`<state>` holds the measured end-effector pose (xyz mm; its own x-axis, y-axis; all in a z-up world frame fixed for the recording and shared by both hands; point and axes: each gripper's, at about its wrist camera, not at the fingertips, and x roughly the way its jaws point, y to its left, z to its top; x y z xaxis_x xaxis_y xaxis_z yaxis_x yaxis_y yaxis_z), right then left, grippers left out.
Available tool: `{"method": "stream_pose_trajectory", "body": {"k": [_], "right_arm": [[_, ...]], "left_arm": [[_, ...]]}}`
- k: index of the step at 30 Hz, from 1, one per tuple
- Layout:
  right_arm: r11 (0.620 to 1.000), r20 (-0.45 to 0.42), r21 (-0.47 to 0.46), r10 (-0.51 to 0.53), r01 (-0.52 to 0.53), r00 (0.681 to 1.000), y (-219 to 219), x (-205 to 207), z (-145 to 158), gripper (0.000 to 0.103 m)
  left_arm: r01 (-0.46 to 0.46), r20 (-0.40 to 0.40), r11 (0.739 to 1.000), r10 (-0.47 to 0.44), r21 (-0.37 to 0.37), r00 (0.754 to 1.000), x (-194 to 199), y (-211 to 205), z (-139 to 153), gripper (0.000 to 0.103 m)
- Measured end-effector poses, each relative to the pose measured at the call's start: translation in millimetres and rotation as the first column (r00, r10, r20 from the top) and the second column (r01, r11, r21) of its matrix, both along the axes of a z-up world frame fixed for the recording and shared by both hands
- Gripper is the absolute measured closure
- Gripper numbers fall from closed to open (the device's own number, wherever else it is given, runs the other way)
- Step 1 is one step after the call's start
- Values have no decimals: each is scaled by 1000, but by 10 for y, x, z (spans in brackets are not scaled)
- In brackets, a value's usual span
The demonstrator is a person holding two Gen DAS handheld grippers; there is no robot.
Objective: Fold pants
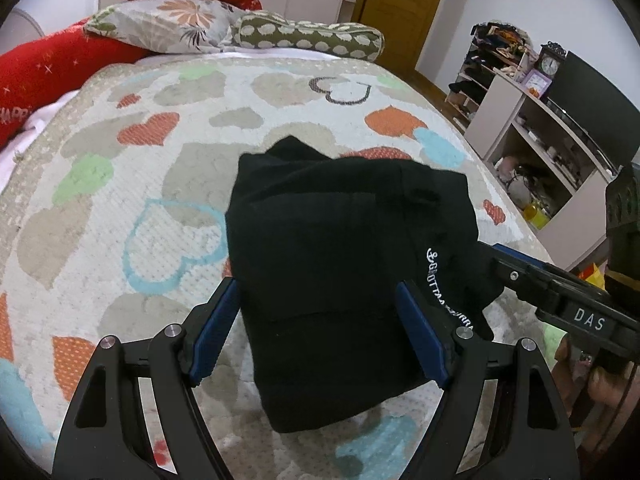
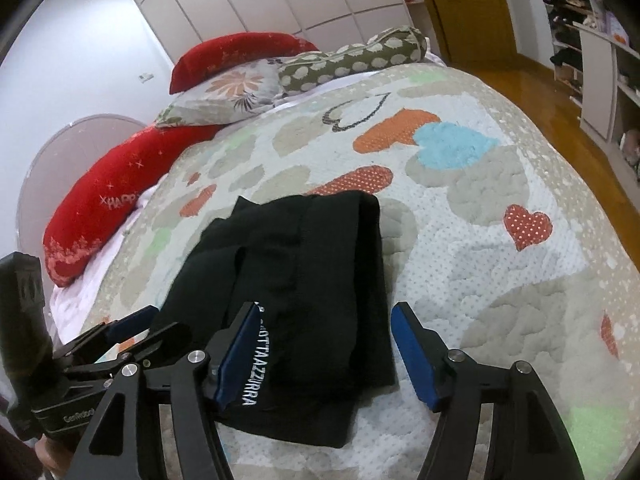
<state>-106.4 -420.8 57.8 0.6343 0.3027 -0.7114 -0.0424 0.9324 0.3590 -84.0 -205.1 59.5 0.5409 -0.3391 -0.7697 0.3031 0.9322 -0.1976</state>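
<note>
1. The left hand-held gripper (image 1: 318, 334) has its blue-padded fingers (image 1: 218, 330) spread wide, one on each side of the near end of the black pants (image 1: 348, 264); neither pad presses the cloth.
2. The right hand-held gripper (image 2: 324, 352) is likewise spread wide over the pants' near right corner. Its left pad lies against the cloth by the white lettering (image 2: 256, 354), and its right pad stands clear over the bedspread (image 2: 480, 240).
3. The pants are folded into a compact, thick black bundle of several stacked layers, with the edges of the lower layers stepping out at the left and far sides in the right wrist view.
4. They lie on the heart-patterned bedspread, toward the near edge of the bed, well apart from the pillows (image 1: 172, 24) at the head.
5. The bundle's long axis runs from the grippers away toward the pillows; the far end narrows to a small peak in the left wrist view.
6. White lettering runs along the right-hand edge, partly covered by a finger in each view, so the full word cannot be read.
7. Black on black hides most seams; which end is the waistband cannot be told.
</note>
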Motion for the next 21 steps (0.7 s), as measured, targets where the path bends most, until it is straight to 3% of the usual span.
{"method": "stream_pose_trajectory", "body": {"k": [5, 8, 14, 19, 21], "right_arm": [[998, -59, -64, 7, -11, 998, 38, 46, -188, 36], [1000, -40, 1, 20, -20, 999, -55, 45, -195, 35], [994, -16, 107, 32, -30, 999, -207, 183, -285, 27], [986, 33, 149, 70, -74, 997, -154, 325, -379, 24], [978, 38, 180, 96, -102, 995, -109, 367, -388, 47]], "left_arm": [[2, -25, 1000, -2, 9, 1000, 13, 0, -190, 22], [12, -71, 999, -16, -52, 997, 38, 110, -194, 22], [-33, -83, 984, 18, -174, 996, 153, 387, -103, 22], [-46, -193, 960, -8, -275, 981, 394, 379, -401, 17], [-48, -167, 956, -1, -288, 986, 386, 362, -393, 17]]}}
